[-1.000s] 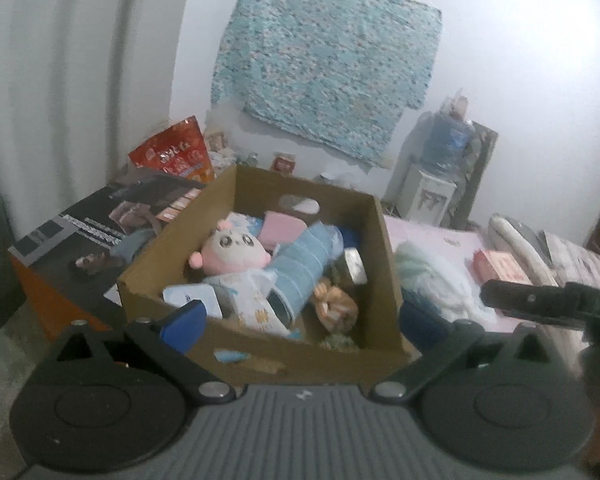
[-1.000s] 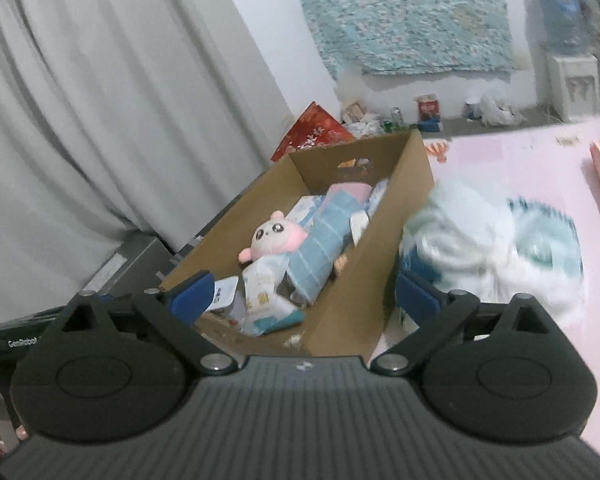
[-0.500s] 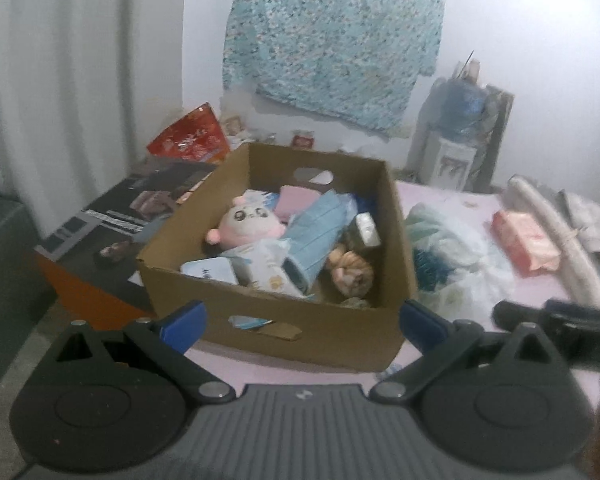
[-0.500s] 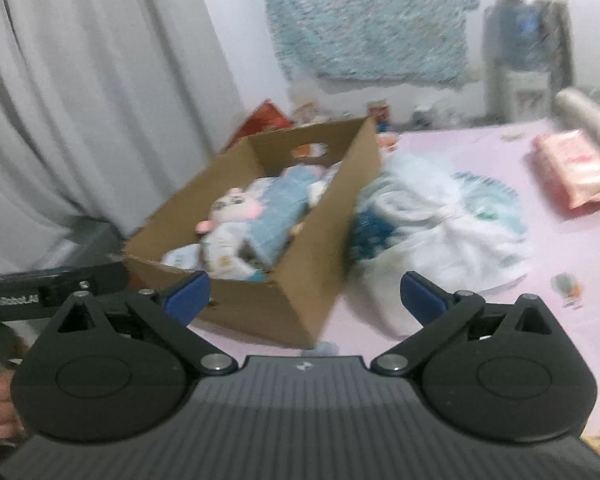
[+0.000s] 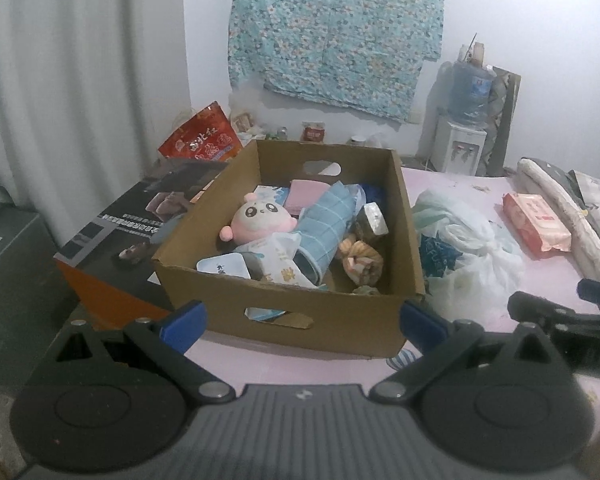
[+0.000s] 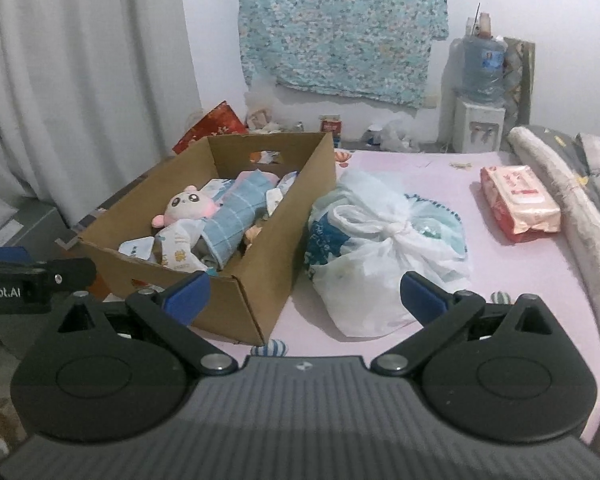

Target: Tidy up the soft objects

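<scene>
A brown cardboard box [image 5: 324, 328] [image 6: 260, 280] stands on a pink sheet, filled with soft things: a pink plush doll [image 5: 258, 220] [image 6: 188, 206], a rolled blue checked cloth [image 5: 324, 220] [image 6: 232, 216], tissue packs and a small orange toy [image 5: 360, 262]. My left gripper [image 5: 302, 320] hangs open just before the box's near wall, holding nothing. My right gripper [image 6: 304, 294] is open too, in front of the box's right corner and a tied white plastic bag [image 6: 380, 240] [image 5: 468, 248] of soft items.
A pink wrapped tissue pack [image 6: 518, 196] [image 5: 536, 220] lies at the right beside a long rolled mat [image 6: 572, 216]. A dark printed carton [image 5: 140, 220] sits left of the box. A water dispenser [image 6: 480, 92], wall cloth and grey curtain stand behind.
Both grippers have pulled back and risen from the box; it now appears farther away. The right view swung right, bringing the plastic bag and tissue pack into view.
</scene>
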The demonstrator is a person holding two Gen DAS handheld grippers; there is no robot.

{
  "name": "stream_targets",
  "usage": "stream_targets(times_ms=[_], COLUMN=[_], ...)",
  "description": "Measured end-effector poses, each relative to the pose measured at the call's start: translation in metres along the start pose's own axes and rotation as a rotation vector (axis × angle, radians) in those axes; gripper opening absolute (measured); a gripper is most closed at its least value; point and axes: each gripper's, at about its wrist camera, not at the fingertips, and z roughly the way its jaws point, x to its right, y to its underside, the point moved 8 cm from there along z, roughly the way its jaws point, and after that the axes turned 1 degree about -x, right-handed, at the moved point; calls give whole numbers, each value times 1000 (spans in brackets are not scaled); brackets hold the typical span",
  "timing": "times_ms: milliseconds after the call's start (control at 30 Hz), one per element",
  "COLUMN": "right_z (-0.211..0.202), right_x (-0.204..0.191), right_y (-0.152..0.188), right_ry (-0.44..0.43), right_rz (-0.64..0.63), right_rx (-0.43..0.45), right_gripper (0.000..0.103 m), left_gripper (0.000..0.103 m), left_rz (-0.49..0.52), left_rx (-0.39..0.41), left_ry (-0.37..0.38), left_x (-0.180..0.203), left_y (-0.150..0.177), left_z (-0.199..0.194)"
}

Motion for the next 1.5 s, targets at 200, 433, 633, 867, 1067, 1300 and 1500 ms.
stream_targets(times_ms=[200, 433, 633, 867, 1067, 1300, 1500], right_z=[1, 15, 24, 25, 35, 46, 52], right_x=[8, 8, -4, -4, -6, -5, -4], right_y=[5, 9, 10, 3, 5, 8, 11], right_ry=[9, -26, -10, 16, 5, -1, 0], right_rz=[35, 95, 41, 7, 11, 23, 21], right_rx=[-36, -121, -149, -135, -159, -180, -187], right_gripper=[102, 102, 102, 102, 102, 102, 102], left_gripper=[103, 103, 103, 103, 103, 103, 103], left_rz=[9, 3, 1, 13, 18, 33, 39], left_rx=[-30, -87, -110, -108, -123, -121, -123], left_ry=[3, -3, -15, -36, -32, -33, -26], left_x=[-2, -7, -12, -14, -10, -6, -2], left_y=[0, 1, 4, 6, 9, 9, 7], left_z=[6, 19, 26, 33, 41, 44, 47])
